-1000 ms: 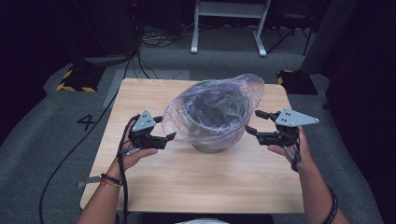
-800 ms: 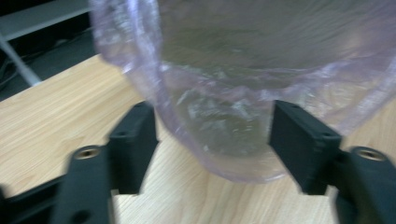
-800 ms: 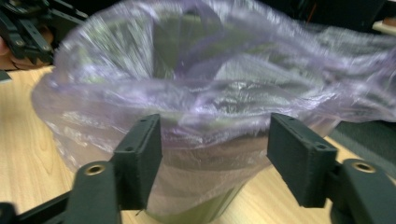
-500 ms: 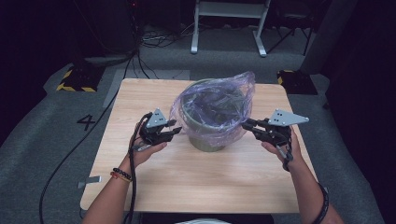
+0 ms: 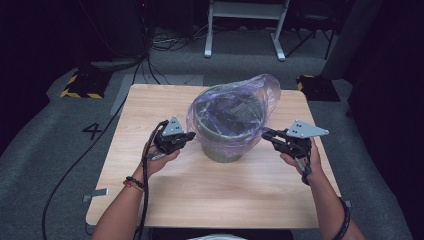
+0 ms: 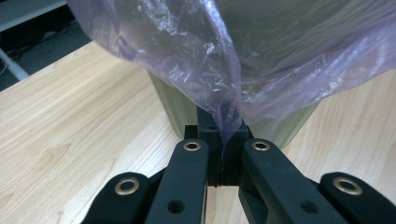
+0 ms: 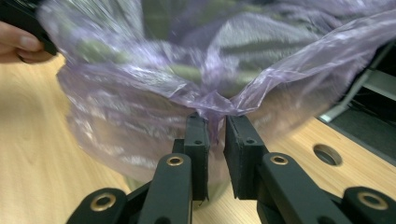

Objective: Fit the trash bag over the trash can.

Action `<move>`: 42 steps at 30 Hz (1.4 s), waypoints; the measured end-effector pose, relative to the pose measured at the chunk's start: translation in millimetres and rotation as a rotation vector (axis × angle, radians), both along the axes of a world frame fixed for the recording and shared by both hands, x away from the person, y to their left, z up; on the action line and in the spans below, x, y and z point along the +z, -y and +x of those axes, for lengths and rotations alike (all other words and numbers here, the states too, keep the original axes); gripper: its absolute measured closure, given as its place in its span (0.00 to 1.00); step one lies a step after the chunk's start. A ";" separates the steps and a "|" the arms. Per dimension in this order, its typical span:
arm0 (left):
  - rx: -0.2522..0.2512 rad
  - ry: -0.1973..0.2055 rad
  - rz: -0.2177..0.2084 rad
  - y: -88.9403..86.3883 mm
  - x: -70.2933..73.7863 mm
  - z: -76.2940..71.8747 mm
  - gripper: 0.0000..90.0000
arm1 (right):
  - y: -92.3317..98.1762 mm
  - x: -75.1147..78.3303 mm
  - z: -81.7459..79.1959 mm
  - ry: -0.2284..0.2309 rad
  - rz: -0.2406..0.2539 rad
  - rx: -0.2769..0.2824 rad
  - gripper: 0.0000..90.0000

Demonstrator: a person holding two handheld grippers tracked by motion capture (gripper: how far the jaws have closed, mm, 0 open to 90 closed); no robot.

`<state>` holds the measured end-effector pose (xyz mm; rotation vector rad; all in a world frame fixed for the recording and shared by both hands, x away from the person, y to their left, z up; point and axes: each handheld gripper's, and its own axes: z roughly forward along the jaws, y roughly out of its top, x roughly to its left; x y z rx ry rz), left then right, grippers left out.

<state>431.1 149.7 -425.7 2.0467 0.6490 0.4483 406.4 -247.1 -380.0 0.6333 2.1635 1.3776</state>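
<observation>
The bag [image 5: 235, 107] is thin, see-through purple plastic film, crinkled and glossy where light catches its folds, and it drapes over a bin [image 5: 223, 150] of smooth, matt grey-green plastic. The table [image 5: 210, 195] is pale wood with a visible grain and a smooth, low-sheen finish. Both sets of jaws are matt black plastic set with small shiny brass-coloured metal rivets, and the floor [image 5: 60, 145] is rough grey carpet.

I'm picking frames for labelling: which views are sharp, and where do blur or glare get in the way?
High view: soft and dark around the lit table. Left gripper view: sharp, with sheen on the purple plastic bag. Right gripper view: the bag's upper part is blurred, with pale glare streaks; the hand-held gripper's pads are crisp.
</observation>
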 end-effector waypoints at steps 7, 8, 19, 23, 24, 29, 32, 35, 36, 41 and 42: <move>0.031 0.010 0.010 0.0 -4.3 6.8 0.99 | 7.5 -9.5 10.6 -0.022 0.004 -0.037 0.87; 0.040 0.011 0.006 0.0 -4.3 6.9 0.94 | 8.3 -9.8 12.0 -0.027 0.006 -0.044 0.85; 0.049 0.034 -0.071 -18.1 13.6 -11.9 0.21 | 17.2 -4.7 7.7 -0.031 0.002 -0.068 0.38; 0.037 0.056 -0.093 -28.6 24.0 -22.6 0.19 | 24.9 1.4 2.1 -0.015 0.023 -0.078 0.32; 0.038 0.066 -0.096 -31.2 26.9 -24.6 0.19 | 27.4 3.2 0.7 -0.013 0.025 -0.080 0.31; 0.058 0.104 -0.157 -45.4 46.9 -28.3 0.22 | 42.1 15.7 -5.3 0.004 0.068 -0.099 0.29; 0.072 0.119 -0.168 -48.6 59.0 -25.3 0.24 | 48.8 24.8 -4.1 0.010 0.093 -0.125 0.30; 0.069 0.127 -0.175 -47.1 67.5 -19.7 0.25 | 50.8 35.0 1.1 0.021 0.103 -0.162 0.31; 0.070 0.130 -0.173 -45.6 70.0 -17.3 0.25 | 50.2 38.7 3.6 0.025 0.109 -0.168 0.32; 0.073 0.164 -0.198 -33.2 80.5 -7.8 0.29 | 39.9 57.2 17.7 0.053 0.128 -0.188 0.32; 0.066 0.166 -0.198 -31.0 81.4 -6.4 0.30 | 36.9 60.6 22.3 0.055 0.132 -0.192 0.32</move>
